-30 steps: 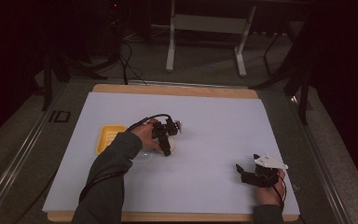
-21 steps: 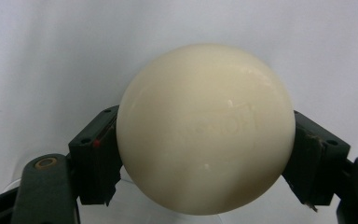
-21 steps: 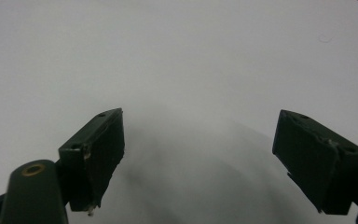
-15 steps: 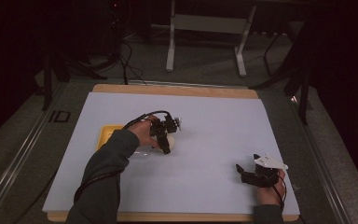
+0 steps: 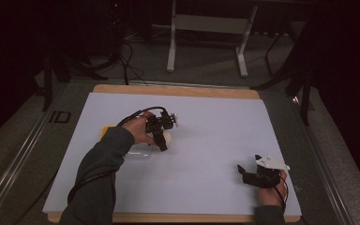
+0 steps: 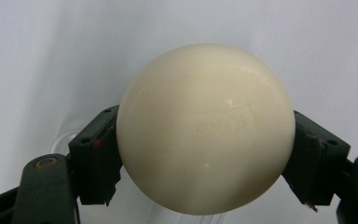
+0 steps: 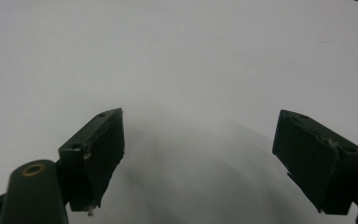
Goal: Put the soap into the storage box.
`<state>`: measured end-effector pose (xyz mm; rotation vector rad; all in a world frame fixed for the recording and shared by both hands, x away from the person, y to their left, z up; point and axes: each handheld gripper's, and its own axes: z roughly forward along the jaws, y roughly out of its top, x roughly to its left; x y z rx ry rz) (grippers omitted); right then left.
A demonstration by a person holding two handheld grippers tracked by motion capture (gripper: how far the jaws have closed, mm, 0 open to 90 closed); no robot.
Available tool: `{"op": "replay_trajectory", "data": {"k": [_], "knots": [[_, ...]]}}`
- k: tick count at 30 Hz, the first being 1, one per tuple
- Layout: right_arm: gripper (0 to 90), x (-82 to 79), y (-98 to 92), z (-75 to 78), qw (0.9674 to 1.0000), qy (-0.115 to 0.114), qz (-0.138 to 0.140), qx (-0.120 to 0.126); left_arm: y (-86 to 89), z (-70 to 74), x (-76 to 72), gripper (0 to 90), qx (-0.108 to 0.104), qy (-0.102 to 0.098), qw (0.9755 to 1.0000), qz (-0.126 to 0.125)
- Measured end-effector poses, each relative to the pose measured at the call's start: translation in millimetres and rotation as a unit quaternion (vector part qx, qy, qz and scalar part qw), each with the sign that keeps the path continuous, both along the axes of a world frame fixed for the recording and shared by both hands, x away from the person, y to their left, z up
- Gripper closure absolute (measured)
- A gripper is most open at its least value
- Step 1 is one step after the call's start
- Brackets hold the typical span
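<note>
A smooth cream ball (image 6: 205, 126) sits between the two black jaws of my left gripper (image 6: 205, 144), and both pads press on its sides. In the high view the left gripper (image 5: 161, 140) hangs a little above the white table sheet, left of centre, with the ball (image 5: 168, 137) pale at its tip. My right gripper (image 5: 244, 174) rests near the front right of the sheet. Its jaws (image 7: 200, 140) stand wide apart with nothing between them.
A yellow object (image 5: 104, 131) lies on the sheet behind the left sleeve, mostly hidden. A clear plastic piece (image 5: 140, 153) lies just under the left hand. The white sheet (image 5: 215, 126) covers a wooden table; a metal stand (image 5: 206, 28) is beyond it.
My left hand has lifted a little with the ball still gripped, and its sleeve now hides more of the yellow object. The right gripper has stayed where it was.
</note>
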<state>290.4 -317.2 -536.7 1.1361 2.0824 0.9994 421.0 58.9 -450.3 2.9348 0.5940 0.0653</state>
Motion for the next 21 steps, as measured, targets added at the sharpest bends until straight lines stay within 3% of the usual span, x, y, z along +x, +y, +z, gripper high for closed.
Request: {"op": "replay_trajectory", "data": {"k": [9,13,21], "knots": [[16.7,0.0,-0.1,0.0,1.0,0.0,-0.001,0.001,10.0,10.4,0.4,23.5,-0.004,-0.002,1.0,0.008],[16.7,-0.1,-0.1,0.0,1.0,-0.001,-0.001,0.001,16.6,14.9,-1.1,23.5,-0.02,-0.002,0.9997,0.016],[16.7,-0.1,0.0,0.0,1.0,-0.001,-0.001,0.0,33.9,25.1,-3.1,23.5,-0.027,-0.009,0.9991,0.031]]}}
